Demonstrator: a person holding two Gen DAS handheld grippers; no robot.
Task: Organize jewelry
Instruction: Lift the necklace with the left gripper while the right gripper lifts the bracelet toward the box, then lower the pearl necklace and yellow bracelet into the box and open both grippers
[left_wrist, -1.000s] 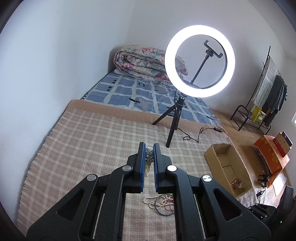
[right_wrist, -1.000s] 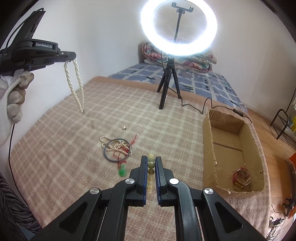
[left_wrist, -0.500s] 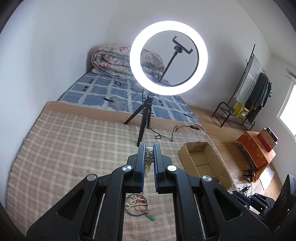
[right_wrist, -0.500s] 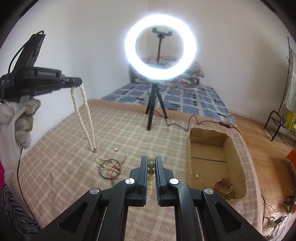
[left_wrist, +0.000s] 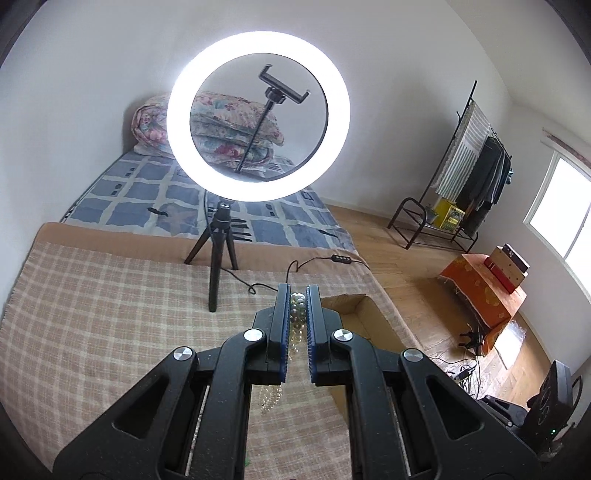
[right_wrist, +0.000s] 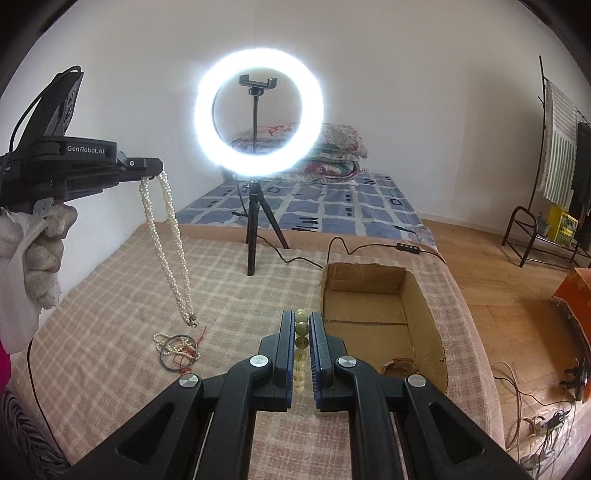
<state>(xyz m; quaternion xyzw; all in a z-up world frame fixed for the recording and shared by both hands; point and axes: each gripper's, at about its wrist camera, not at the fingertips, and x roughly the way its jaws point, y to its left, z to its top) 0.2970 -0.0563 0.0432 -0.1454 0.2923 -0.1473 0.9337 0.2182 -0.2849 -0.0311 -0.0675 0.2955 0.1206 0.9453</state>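
Where it hangs clear of the bedding, the pearl necklace is pinched at its top between the closed jaws of the left gripper, a doubled strand trailing down to a small clasp just above the plaid blanket. In the left wrist view the same pearls show between and below the blue pads. The right gripper is closed on a string of pale green beads, which run in a line down the gap between its jaws. Below and left of those jaws, on the blanket: a small heap of remaining jewelry, comprising a dark bangle, a short pearl strand and red cord. Right of the jaws: an open cardboard box, with a brownish round item, possibly a bracelet, in its near corner. Ahead of both jaws: a lit ring light on a black tripod. A gloved hand holds the left gripper's handle.
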